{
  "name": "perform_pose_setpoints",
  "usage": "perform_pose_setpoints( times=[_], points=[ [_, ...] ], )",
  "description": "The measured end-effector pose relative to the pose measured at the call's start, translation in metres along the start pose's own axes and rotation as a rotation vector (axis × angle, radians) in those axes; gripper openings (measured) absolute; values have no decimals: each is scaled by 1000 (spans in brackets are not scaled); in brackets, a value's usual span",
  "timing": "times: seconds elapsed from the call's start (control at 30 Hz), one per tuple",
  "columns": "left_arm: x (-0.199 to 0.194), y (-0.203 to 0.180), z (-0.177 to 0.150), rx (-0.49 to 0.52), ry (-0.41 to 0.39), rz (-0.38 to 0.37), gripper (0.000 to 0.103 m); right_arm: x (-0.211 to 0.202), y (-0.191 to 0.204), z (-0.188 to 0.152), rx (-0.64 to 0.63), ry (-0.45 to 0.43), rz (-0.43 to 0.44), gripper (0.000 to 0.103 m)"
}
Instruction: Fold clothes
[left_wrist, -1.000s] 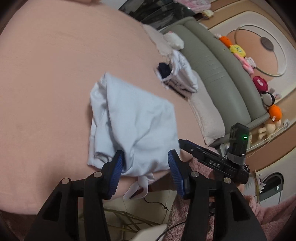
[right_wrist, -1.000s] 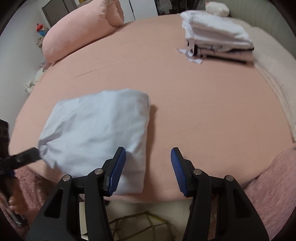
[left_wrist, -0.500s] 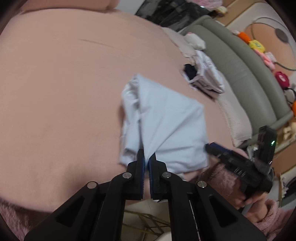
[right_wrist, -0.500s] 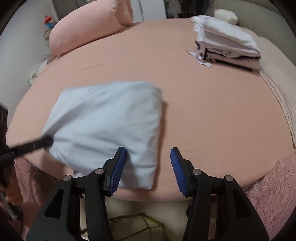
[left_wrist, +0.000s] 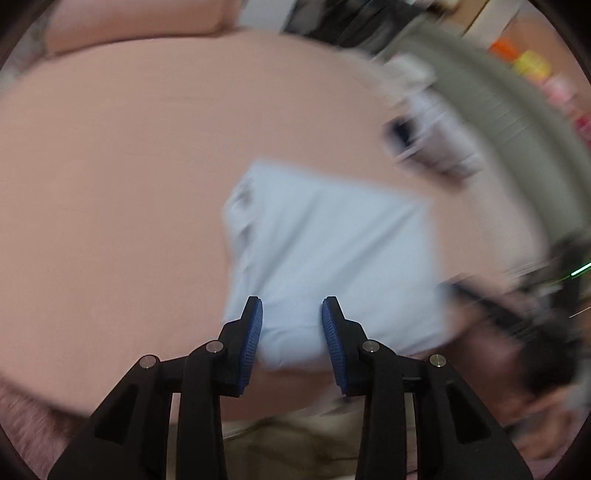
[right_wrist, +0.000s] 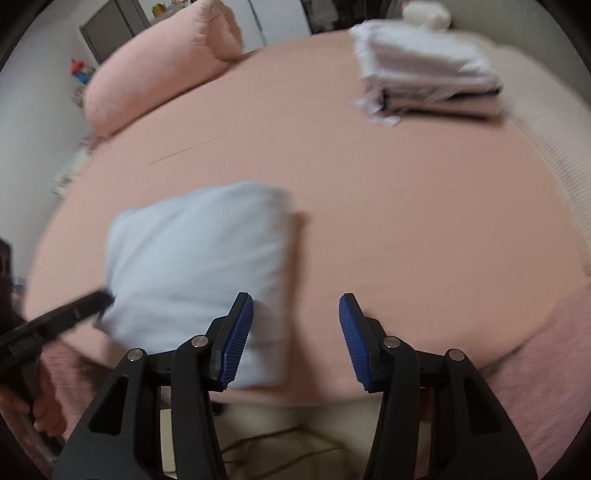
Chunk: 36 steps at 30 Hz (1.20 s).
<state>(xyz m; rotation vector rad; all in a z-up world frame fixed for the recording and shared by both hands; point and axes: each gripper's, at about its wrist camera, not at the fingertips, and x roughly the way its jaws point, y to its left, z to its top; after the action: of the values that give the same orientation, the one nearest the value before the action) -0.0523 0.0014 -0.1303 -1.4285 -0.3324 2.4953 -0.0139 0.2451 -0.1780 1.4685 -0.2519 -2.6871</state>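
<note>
Bed (right_wrist: 369, 206): covered in a pink sheet, it fills most of both views and carries all the clothes.
Headboard (left_wrist: 491, 110): grey-green and padded, blurred, along the far right side of the bed in the left wrist view.
Pink bolster (right_wrist: 162, 70): lies at the far left end of the bed, well apart from the clothes.
Light blue garment (right_wrist: 195, 269): folded into a rough rectangle, lying flat near the front edge of the bed; its near edge reaches the bed's rim. Blurred in both views.
Stack of folded clothes (right_wrist: 424, 85): white pieces on top, darker and pinkish ones beneath, at the far right of the bed, well apart from the blue garment.
Left gripper (left_wrist: 291, 332): blue fingers (left_wrist: 253, 332) released, spread apart over the garment's near edge with cloth showing between them; whether they touch the cloth cannot be told.
Right gripper (right_wrist: 295, 336): fingers (right_wrist: 236, 339) released and wide apart; the left one lies over the garment's right near corner, the other over bare sheet, nothing gripped.
</note>
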Motion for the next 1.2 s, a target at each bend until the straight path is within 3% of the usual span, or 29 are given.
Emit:
perform_pose_setpoints(
  times=[0.07, 0.1, 0.27, 0.33, 0.43, 0.47, 0.5, 0.53, 0.6, 0.63, 0.67, 0.73, 0.8, 0.87, 0.93, 1.0, 1.1, 1.17, 1.2],
  points=[
    [-10, -2, 8, 15, -48, 6, 53, -3, -7, 2, -21, -24, -75, 50],
    [-15, -2, 12, 22, -72, 9, 51, -1, -11, 5, -9, -27, -70, 50],
    [-40, -6, 32, 59, -191, 24, 49, 5, 9, 55, 10, -50, 55, 50],
    [-30, -19, 47, 105, -199, -76, 49, 5, 27, 75, -26, -79, 98, 50],
    [11, -20, 50, 99, -93, -101, 49, 27, 47, 85, -50, -36, 122, 50],
    [25, -20, 50, 95, -54, -105, 46, 38, 44, 81, -48, -20, 116, 48],
    [33, -15, 46, 71, -36, -62, 40, 49, 42, 77, -45, -5, 109, 48],
    [38, -10, 41, 40, -24, -5, 23, 60, 39, 73, -43, 11, 102, 49],
    [25, 7, 31, -112, -77, 6, 18, 66, 27, 72, 8, 26, 123, 50],
    [17, 11, 28, -168, -102, 22, 19, 62, 18, 74, 47, 24, 141, 50],
    [12, 11, 24, -179, -118, 40, 30, 52, 18, 76, 39, -11, 105, 50],
    [8, 1, 24, -121, -125, 38, 44, 34, 19, 81, 24, -79, 35, 51],
    [6, -10, 24, -76, -128, 23, 44, 24, 27, 78, 9, -95, 37, 52],
    [10, -19, 23, -61, -117, 45, 46, 22, 40, 65, -18, -56, 9, 48],
    [20, -17, 22, -71, -65, 184, 47, 27, 51, 51, -69, -24, -82, 48],
    [17, -8, 16, -167, -90, 283, 48, 36, 50, 48, -75, 6, -114, 48],
    [4, -17, 12, -130, -148, 277, 49, 41, 43, 48, -59, 31, -96, 47],
    [14, -23, 16, -82, -114, 258, 49, 44, 38, 48, -48, 48, -84, 48],
    [22, -18, 17, -113, -79, 249, 50, 45, 36, 48, -42, 56, -78, 49]
  ],
)
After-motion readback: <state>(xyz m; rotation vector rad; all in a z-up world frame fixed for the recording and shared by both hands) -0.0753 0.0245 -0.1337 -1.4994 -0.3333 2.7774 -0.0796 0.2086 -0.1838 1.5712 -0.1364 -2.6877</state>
